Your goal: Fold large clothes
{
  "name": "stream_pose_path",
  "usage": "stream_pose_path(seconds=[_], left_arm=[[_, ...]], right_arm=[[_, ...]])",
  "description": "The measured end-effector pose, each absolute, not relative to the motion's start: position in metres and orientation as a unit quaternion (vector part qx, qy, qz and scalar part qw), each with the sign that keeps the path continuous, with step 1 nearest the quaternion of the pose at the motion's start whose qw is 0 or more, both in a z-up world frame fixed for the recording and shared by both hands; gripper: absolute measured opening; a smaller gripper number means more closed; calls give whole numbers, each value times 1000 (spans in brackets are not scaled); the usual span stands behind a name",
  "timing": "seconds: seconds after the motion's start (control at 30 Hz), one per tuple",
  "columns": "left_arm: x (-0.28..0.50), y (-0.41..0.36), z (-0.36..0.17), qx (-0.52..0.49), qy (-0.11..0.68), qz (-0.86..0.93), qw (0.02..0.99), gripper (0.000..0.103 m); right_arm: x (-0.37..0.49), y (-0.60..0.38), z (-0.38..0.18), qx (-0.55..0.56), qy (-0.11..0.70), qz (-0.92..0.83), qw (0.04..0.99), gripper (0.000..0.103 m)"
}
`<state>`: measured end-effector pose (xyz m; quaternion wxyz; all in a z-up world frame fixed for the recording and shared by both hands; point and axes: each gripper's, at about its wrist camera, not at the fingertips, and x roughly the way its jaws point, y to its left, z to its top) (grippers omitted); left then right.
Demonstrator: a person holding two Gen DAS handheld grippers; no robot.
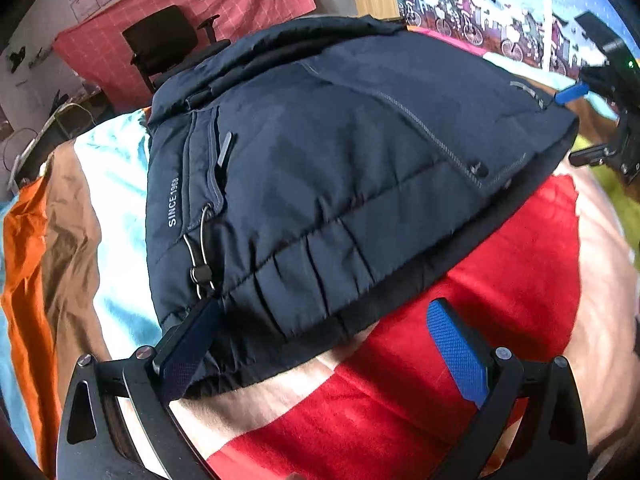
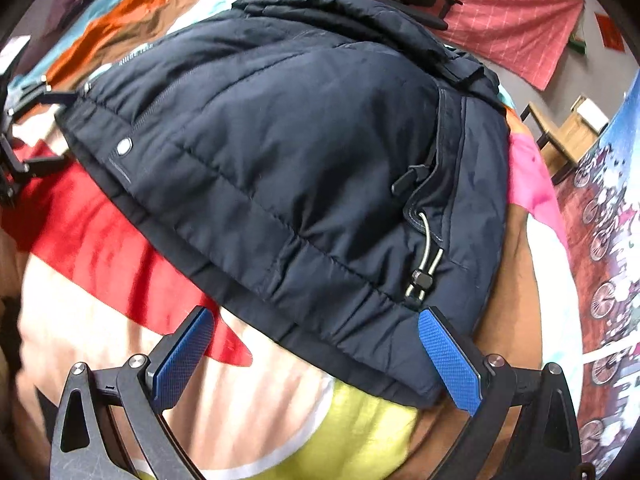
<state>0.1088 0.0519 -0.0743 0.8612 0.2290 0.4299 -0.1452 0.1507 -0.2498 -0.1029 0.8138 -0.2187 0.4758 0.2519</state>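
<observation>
A dark navy padded jacket (image 1: pixel 320 184) lies folded in a thick bundle on a colourful bedspread (image 1: pixel 500 280); it also shows in the right wrist view (image 2: pixel 288 168). My left gripper (image 1: pixel 320 344) is open, its jaws wide apart around the jacket's near hem corner, the left finger against the fabric. My right gripper (image 2: pixel 316 356) is open at the opposite hem corner, its right finger touching the jacket edge. The right gripper also shows at the right edge of the left wrist view (image 1: pixel 600 128). Neither holds anything.
The bedspread (image 2: pixel 120 240) has red, orange, brown, cyan and yellow patches. A black office chair (image 1: pixel 168 48) and a red cloth stand behind the bed. A wooden table (image 2: pixel 560 136) and a bicycle-print hanging (image 1: pixel 480 4) are on the far side.
</observation>
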Motion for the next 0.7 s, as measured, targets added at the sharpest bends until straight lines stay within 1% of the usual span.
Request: stream_pose_path(seconds=[0.33,0.43,0.5,0.7], left_arm=[[109,53,-89,266,411,-88,867,101],[103,49,-95,289,395,-60,870,101],[102,49,-98,297,387,-38,872,101],[112,59,-96,287,385,8,877,101]], right_arm=[[141,-251,-131,-328,444,221,804,103],[138,-246,-136,-359,414,207,811,103],[134,-241,-140,-391,380,190,816,103],[122,-230,-149,-454,301,147,826,103]])
